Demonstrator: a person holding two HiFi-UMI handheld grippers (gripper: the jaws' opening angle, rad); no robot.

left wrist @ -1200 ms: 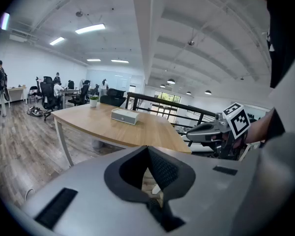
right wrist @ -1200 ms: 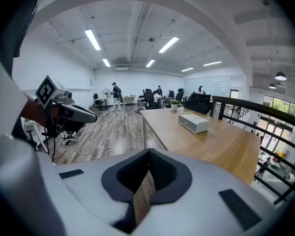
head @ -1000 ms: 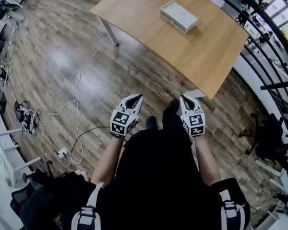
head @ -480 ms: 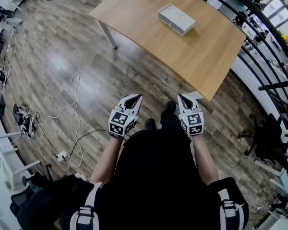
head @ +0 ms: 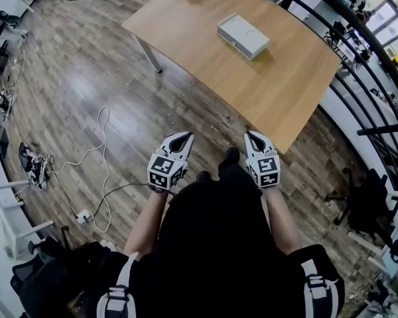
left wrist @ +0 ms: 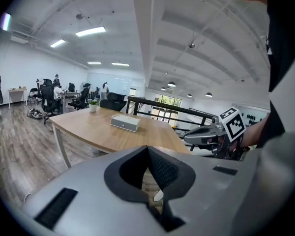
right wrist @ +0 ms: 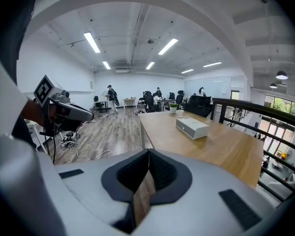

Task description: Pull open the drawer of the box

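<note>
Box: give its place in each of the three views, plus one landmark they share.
Head view: box near the top, right of centre.
Left gripper view: box left of centre, about mid-height.
Right gripper view: box right of centre, about mid-height.
Shared landmark: the table that the box lies on, seen in all three.

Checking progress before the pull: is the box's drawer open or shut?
Shut: the box on the table shows a flush front, nothing slid out.
</note>
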